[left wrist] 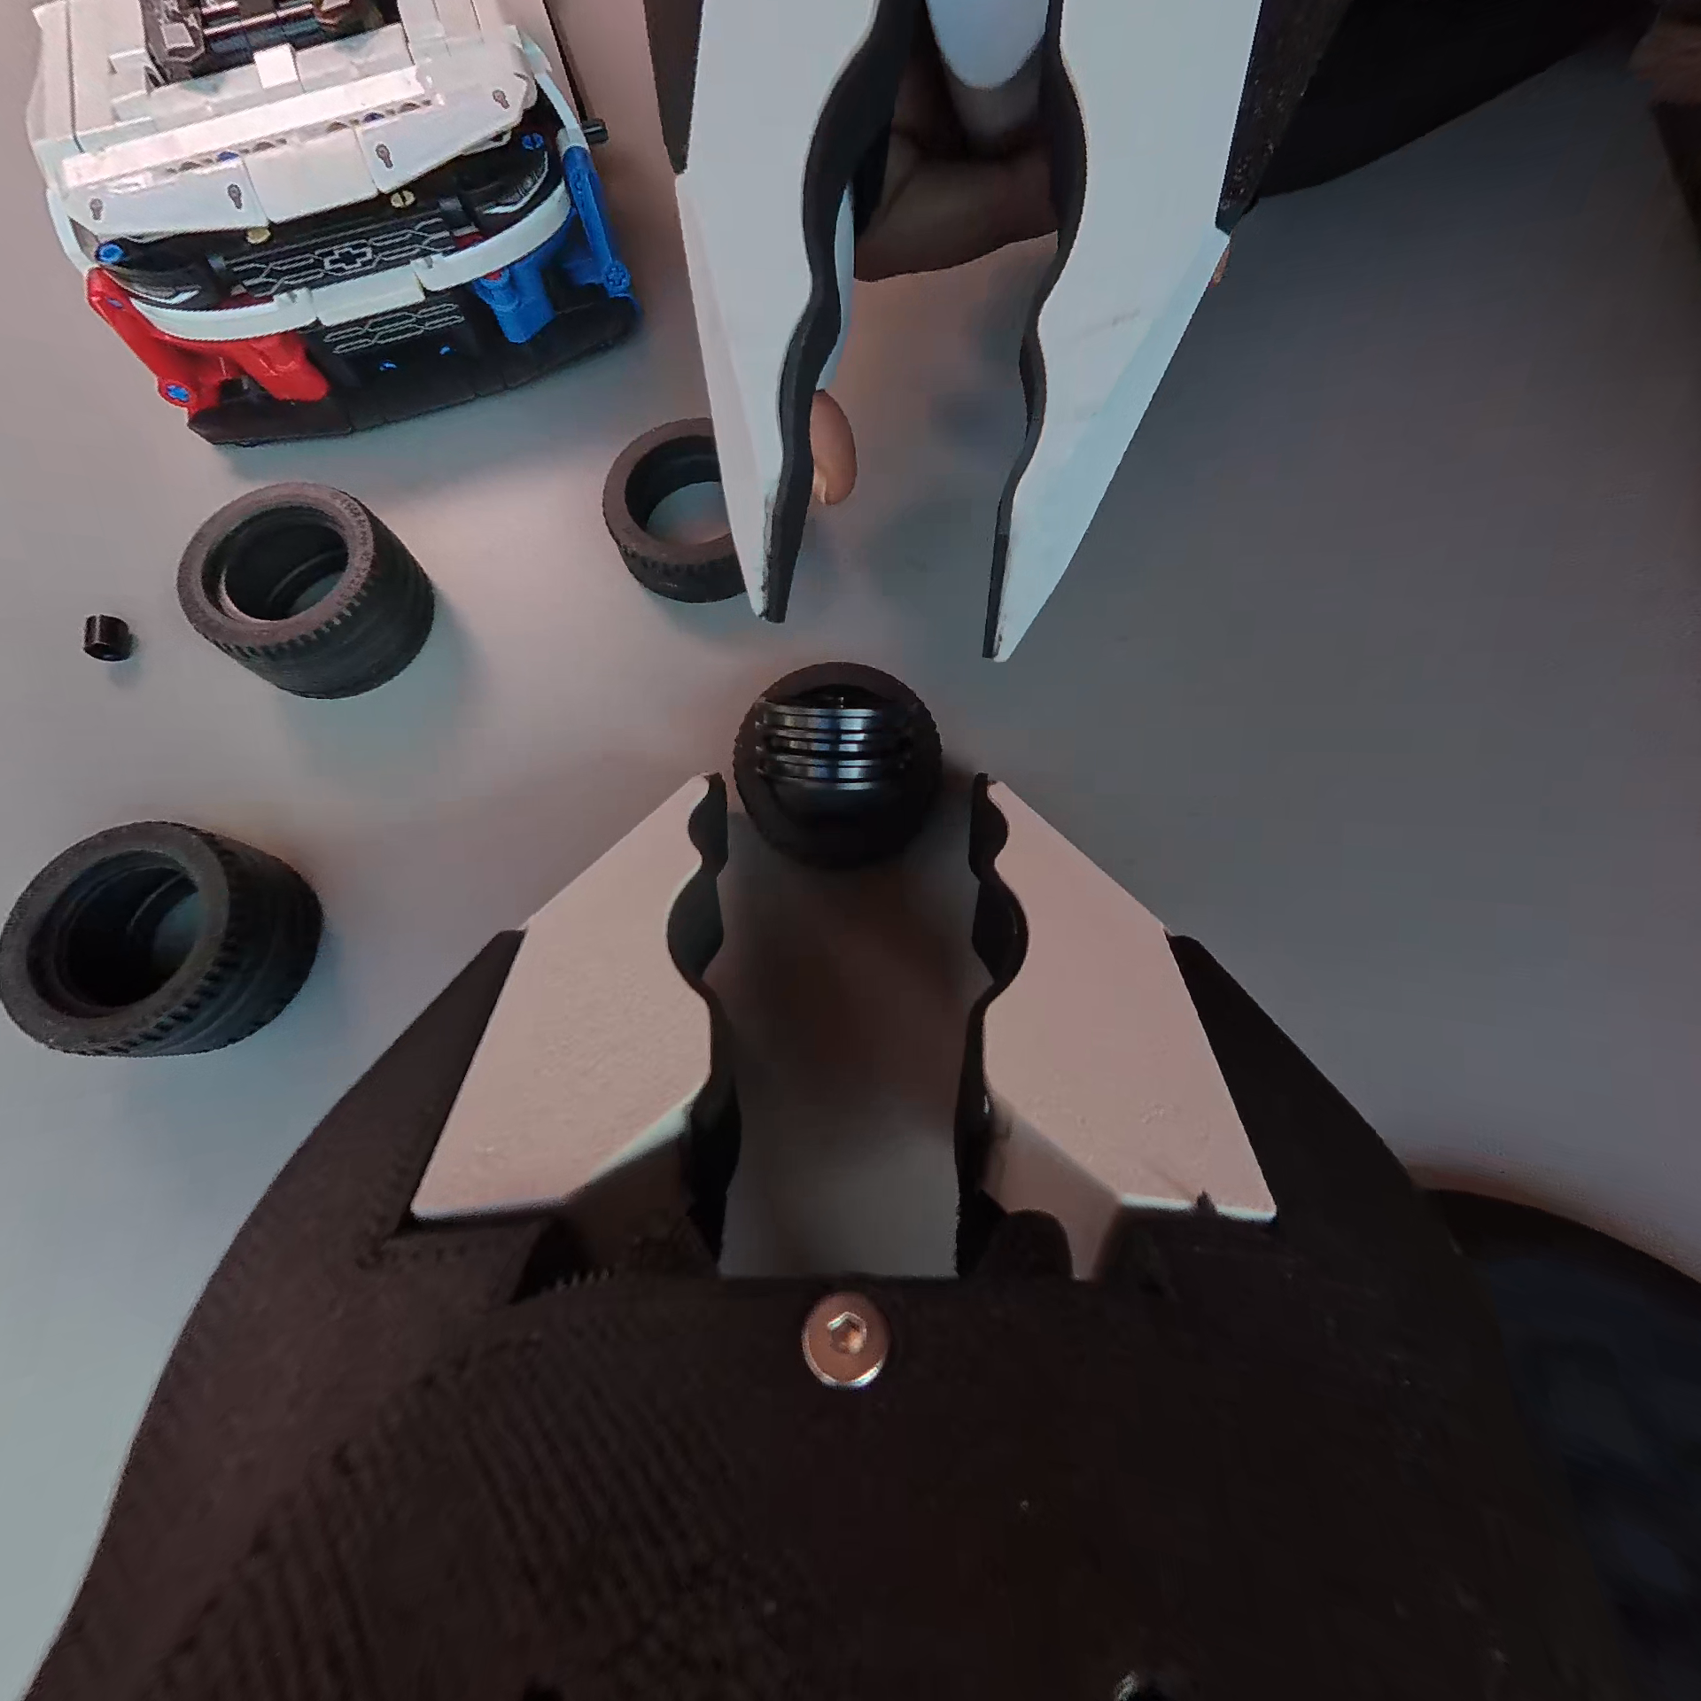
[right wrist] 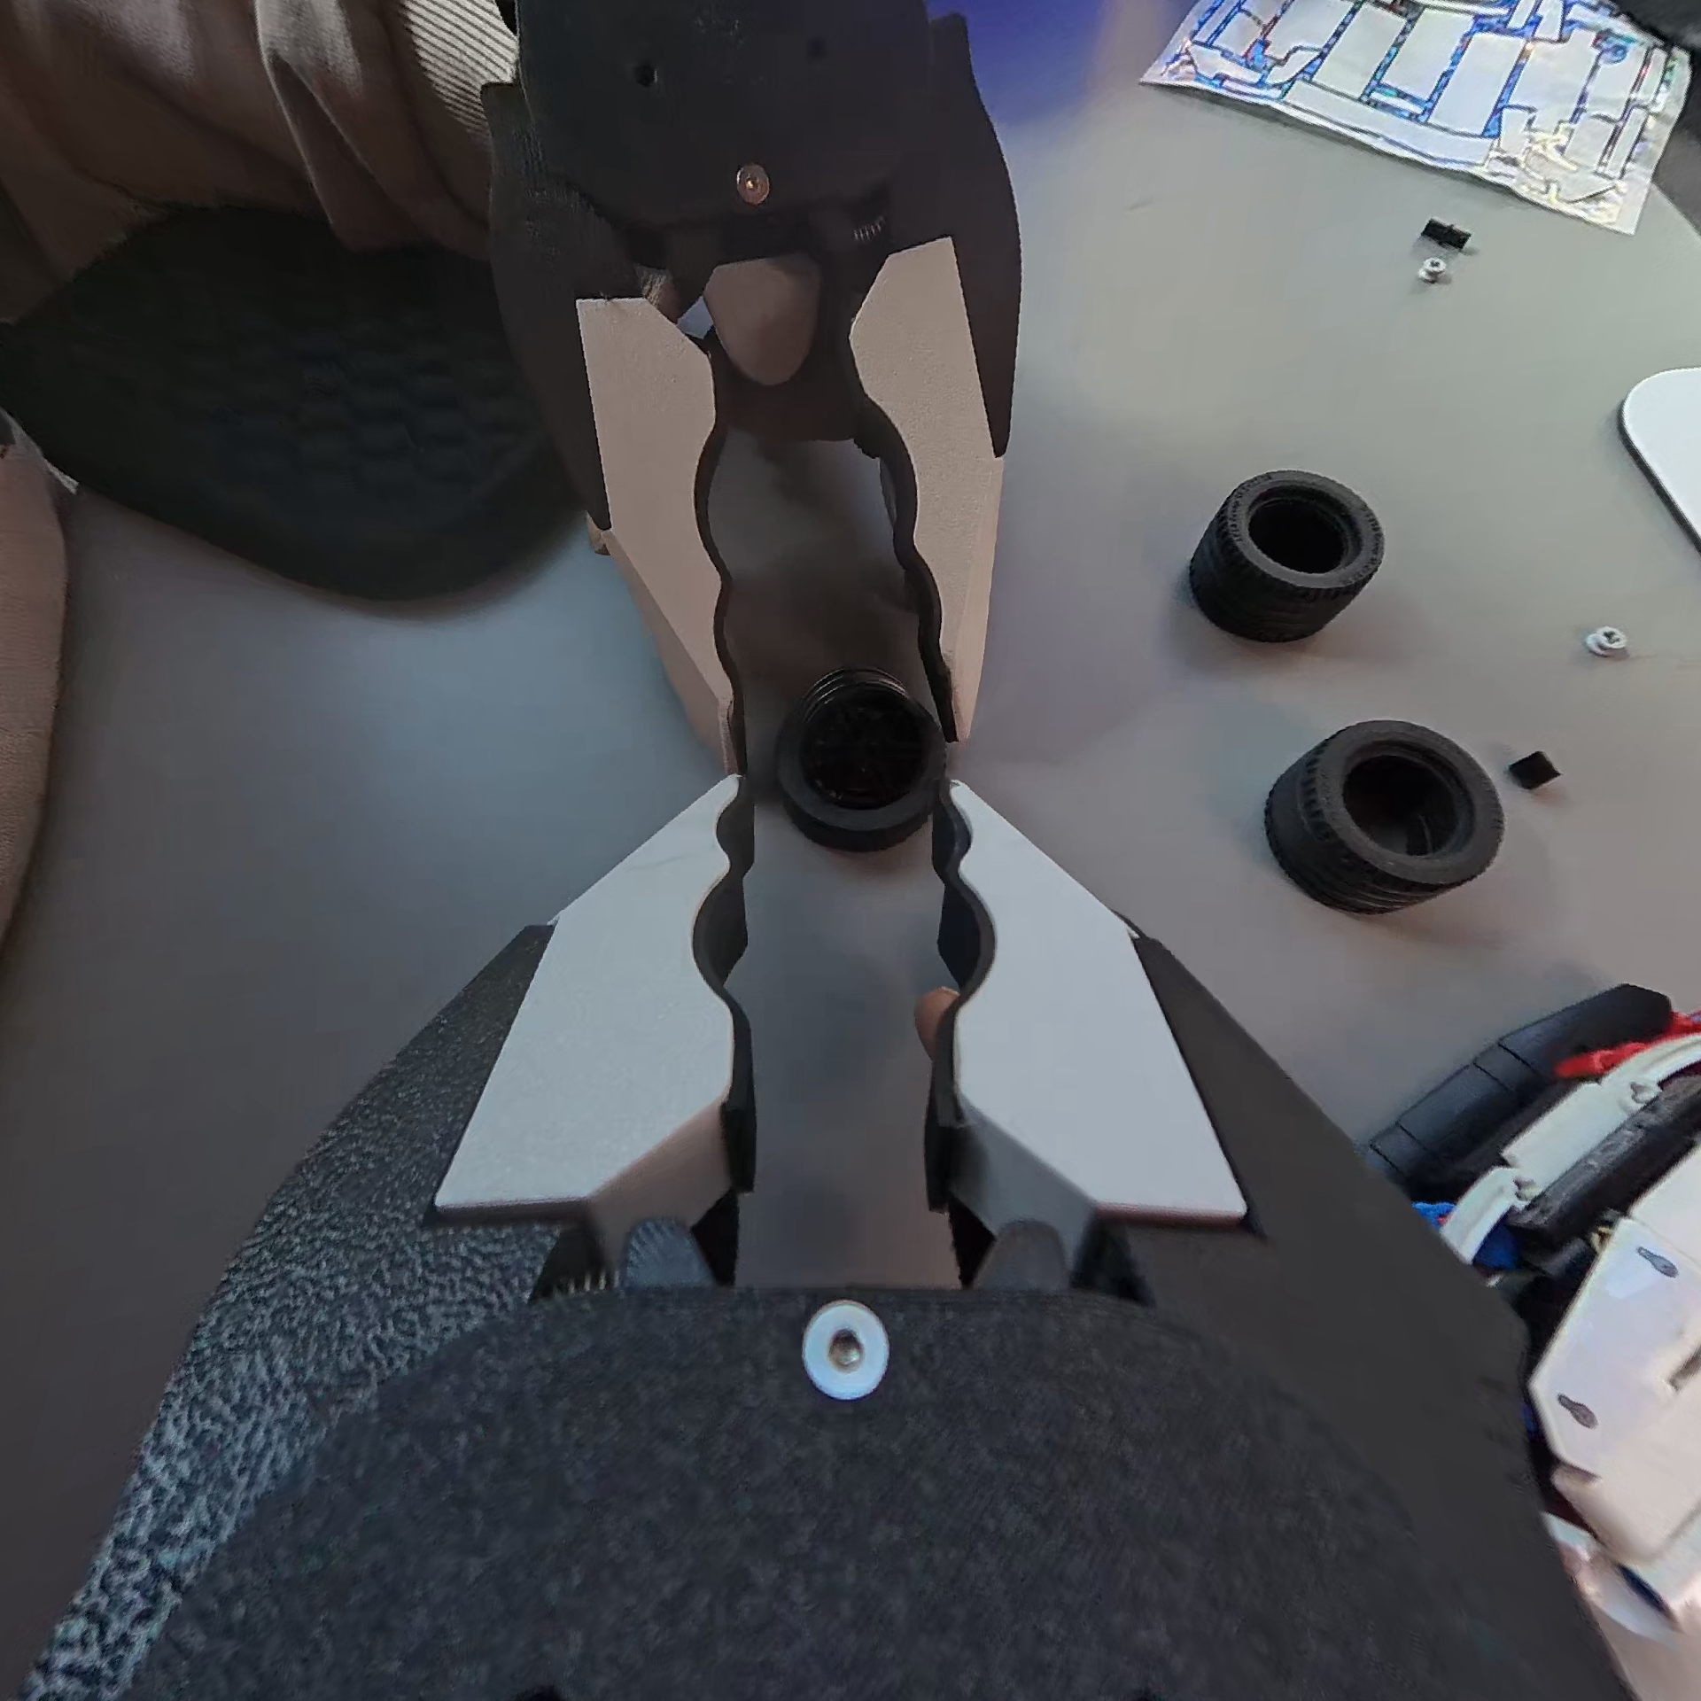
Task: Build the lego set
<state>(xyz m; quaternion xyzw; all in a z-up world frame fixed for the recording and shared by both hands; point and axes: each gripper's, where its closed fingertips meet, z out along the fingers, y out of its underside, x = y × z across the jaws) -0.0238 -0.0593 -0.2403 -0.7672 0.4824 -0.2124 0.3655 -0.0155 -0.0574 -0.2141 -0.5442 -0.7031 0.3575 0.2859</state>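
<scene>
Two tongs are in view, the left tongs point(left wrist: 845, 787) and the right tongs point(right wrist: 845, 792). On the desk point(left wrist: 1381, 736) stands one lego car point(left wrist: 322, 212) and four black items of wheel kind: one wheel point(left wrist: 838, 764) with a rim inside and three empty tyres point(left wrist: 308, 589) point(left wrist: 156, 939) point(left wrist: 672, 520). There is also one small black bush point(left wrist: 108, 637), one sticker sheet point(right wrist: 1436, 92), and two tiny pale round pieces point(right wrist: 1606, 641) point(right wrist: 1431, 269).
</scene>
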